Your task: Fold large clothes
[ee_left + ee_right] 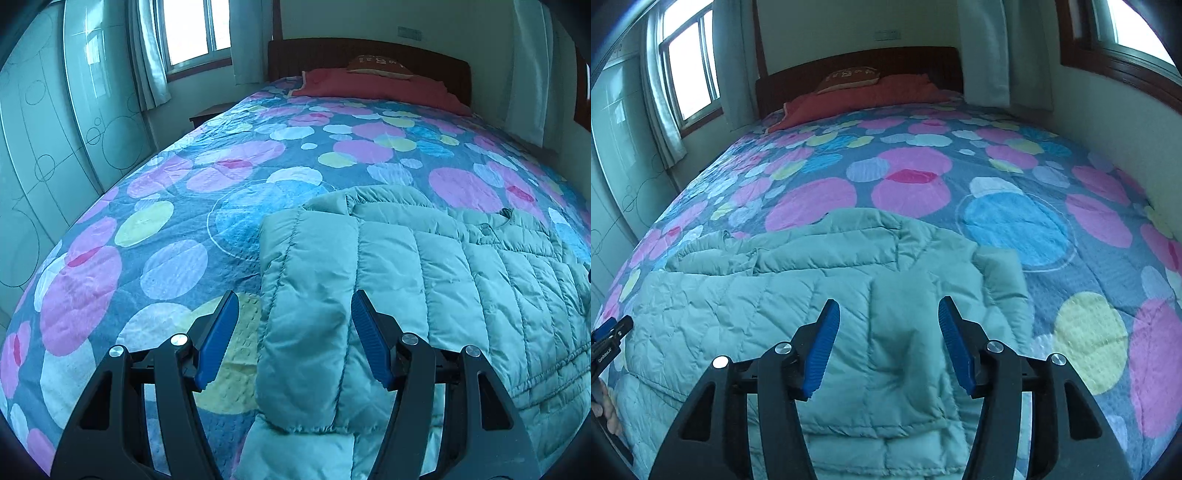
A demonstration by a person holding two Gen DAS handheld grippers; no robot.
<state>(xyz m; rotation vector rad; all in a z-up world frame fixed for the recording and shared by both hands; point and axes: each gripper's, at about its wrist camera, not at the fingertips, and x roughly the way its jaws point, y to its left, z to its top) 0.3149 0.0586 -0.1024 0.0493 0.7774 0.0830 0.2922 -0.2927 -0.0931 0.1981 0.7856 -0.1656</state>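
Note:
A pale green quilted puffer jacket (443,273) lies flat on the bed with both sleeves folded in over its body. In the left wrist view, my left gripper (293,306) is open and empty, its jaws wide apart above the folded left sleeve (306,295). In the right wrist view, the jacket (757,317) fills the lower left, and my right gripper (888,314) is open and empty above the folded right sleeve (908,332). The left gripper also shows at that view's left edge (609,332).
The bed carries a blue quilt with pink, yellow and blue circles (184,206). A red blanket (369,86) and a pillow (380,66) lie by the dark headboard. A wardrobe (44,147) stands left of the bed; a wall (1126,147) runs along its right side.

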